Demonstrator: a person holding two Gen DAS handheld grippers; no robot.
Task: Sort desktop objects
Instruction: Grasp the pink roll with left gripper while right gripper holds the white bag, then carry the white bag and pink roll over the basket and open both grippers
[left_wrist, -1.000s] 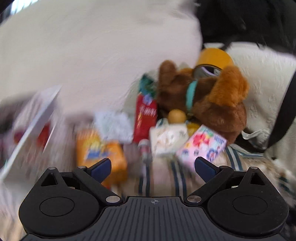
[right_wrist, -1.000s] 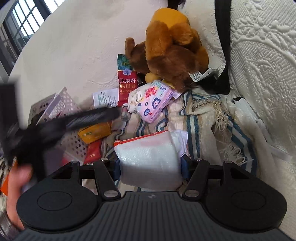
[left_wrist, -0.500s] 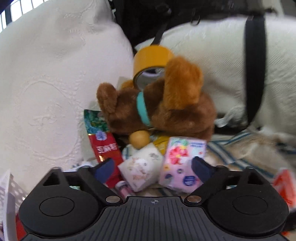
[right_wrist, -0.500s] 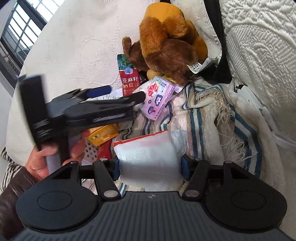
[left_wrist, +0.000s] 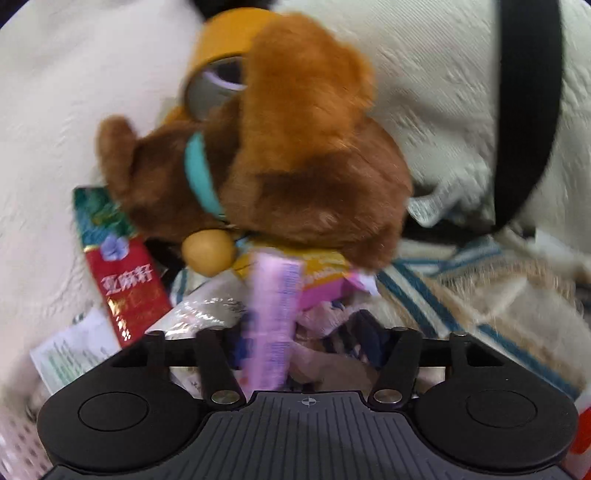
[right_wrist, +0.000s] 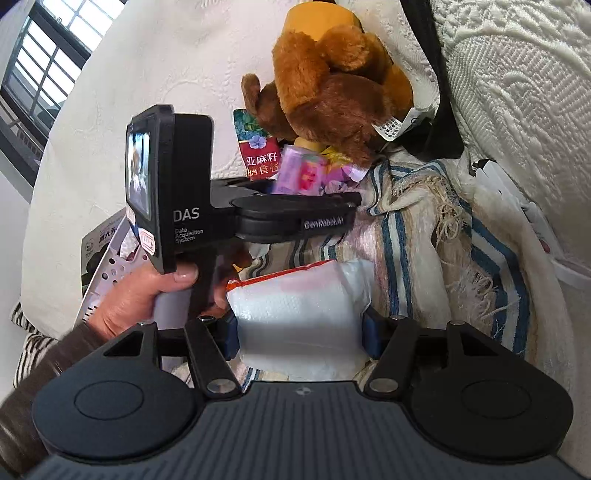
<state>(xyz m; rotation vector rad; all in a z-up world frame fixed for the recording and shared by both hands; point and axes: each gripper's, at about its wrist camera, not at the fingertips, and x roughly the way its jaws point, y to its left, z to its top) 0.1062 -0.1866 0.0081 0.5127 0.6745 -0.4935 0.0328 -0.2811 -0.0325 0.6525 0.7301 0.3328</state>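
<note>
My left gripper (left_wrist: 295, 343) is closed around a pink floral tissue pack (left_wrist: 271, 317), tilted on edge between its fingers, just below a brown plush dog (left_wrist: 295, 158). The pack also shows in the right wrist view (right_wrist: 301, 173), held by the left gripper (right_wrist: 295, 199). My right gripper (right_wrist: 301, 328) is shut on a white bag with an orange edge (right_wrist: 299, 314), low and near the camera.
A red snack packet (left_wrist: 125, 273), a yellow tape roll (left_wrist: 221, 48), a white tissue pack (left_wrist: 199, 314) and a paper slip (left_wrist: 74, 350) lie by the dog. A striped cloth (right_wrist: 424, 236) covers the surface. A perforated pink basket (right_wrist: 110, 266) stands at the left. White cushions (right_wrist: 517, 92) surround.
My left gripper moved forward to the pile under the plush dog and closed on the pink tissue pack, which now stands on edge. My right gripper stayed shut on the white bag.
</note>
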